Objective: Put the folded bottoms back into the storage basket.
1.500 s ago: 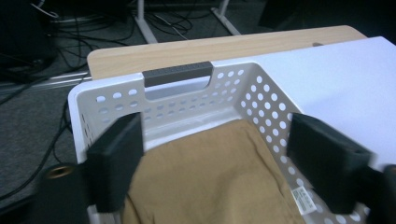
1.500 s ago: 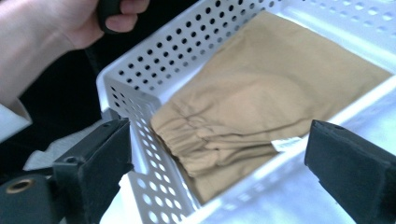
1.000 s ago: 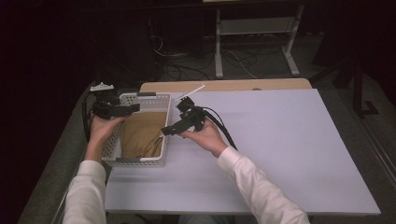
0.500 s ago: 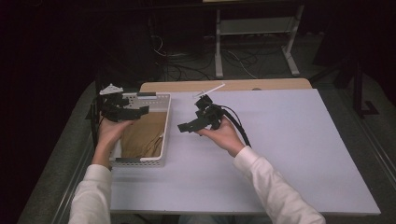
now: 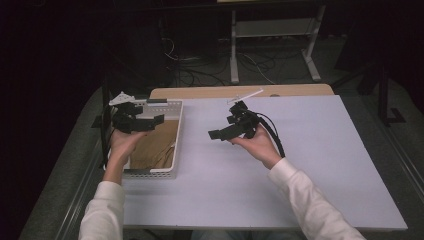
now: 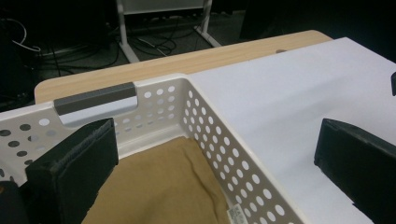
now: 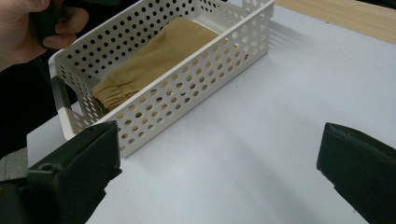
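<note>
A white perforated basket stands at the table's left, with a folded tan cloth lying inside it. My left gripper hovers over the basket's far left part, its jaws wide open and empty. In the left gripper view, the gripper straddles the basket's far right corner above the cloth. My right gripper is held above the bare table right of the basket, pointing at it. Its jaws are open and empty, facing the basket's long side and the cloth.
The white table top stretches to the right of the basket. A wooden strip runs along its far edge. Behind that, cables and a white stand sit on the dark floor. The person's left hand shows beyond the basket.
My right gripper has drawn back to the right, away from the basket's side. The left gripper has shifted slightly over the basket's far end. The basket and cloth stayed put.
</note>
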Available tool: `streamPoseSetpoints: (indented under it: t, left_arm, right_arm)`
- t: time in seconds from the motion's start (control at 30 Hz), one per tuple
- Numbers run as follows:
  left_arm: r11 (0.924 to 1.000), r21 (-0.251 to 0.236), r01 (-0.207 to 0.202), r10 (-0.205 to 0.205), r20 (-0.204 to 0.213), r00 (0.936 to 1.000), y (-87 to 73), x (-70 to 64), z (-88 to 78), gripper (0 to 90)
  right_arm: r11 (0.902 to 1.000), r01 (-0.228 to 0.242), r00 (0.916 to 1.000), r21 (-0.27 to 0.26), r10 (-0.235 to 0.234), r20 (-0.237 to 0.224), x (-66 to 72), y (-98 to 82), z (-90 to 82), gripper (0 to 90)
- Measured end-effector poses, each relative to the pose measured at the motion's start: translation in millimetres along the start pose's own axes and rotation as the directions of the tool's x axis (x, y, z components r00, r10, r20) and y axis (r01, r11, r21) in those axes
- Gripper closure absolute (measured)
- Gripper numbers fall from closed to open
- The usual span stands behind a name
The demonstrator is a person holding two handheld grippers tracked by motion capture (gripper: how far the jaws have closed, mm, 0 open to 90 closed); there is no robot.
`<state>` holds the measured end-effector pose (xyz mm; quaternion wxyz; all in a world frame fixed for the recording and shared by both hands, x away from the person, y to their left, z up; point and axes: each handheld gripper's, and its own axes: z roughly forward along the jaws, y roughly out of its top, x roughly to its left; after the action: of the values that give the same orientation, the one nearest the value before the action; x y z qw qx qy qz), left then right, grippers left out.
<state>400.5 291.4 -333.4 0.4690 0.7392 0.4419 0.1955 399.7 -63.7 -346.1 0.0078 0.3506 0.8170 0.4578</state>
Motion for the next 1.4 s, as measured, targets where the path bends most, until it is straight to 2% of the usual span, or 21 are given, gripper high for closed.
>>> streamPoseSetpoints:
  t: [0.33,0.5,0.87,1.4]
  left_arm:
    - [0.9995,-0.032,-0.008,0.008,0.001,1.0000,-3.1,-13.9,-5.2,0.3]
    - [0.9992,-0.038,-0.006,0.007,0.015,0.9999,-6.0,-21.2,-4.2,0.3]
    - [0.9986,-0.045,-0.026,0.028,0.040,0.9988,-12.0,-40.6,-1.3,0.3]
    - [0.9960,-0.071,-0.056,0.060,0.065,0.9961,-22.7,-66.7,-4.9,0.3]
  right_arm:
    - [0.9997,-0.008,0.9998,-0.023,0.008,0.015,-12.9,-16.9,-21.0,0.0]
    - [0.9992,-0.012,0.9997,-0.038,0.013,0.021,-19.2,-26.0,-30.5,0.0]
    - [0.9983,-0.021,0.9987,-0.055,0.024,0.044,-32.7,-45.7,-51.2,0.0]
    - [0.9934,-0.036,0.9957,-0.109,0.045,0.080,-48.5,-76.5,-80.0,0.0]
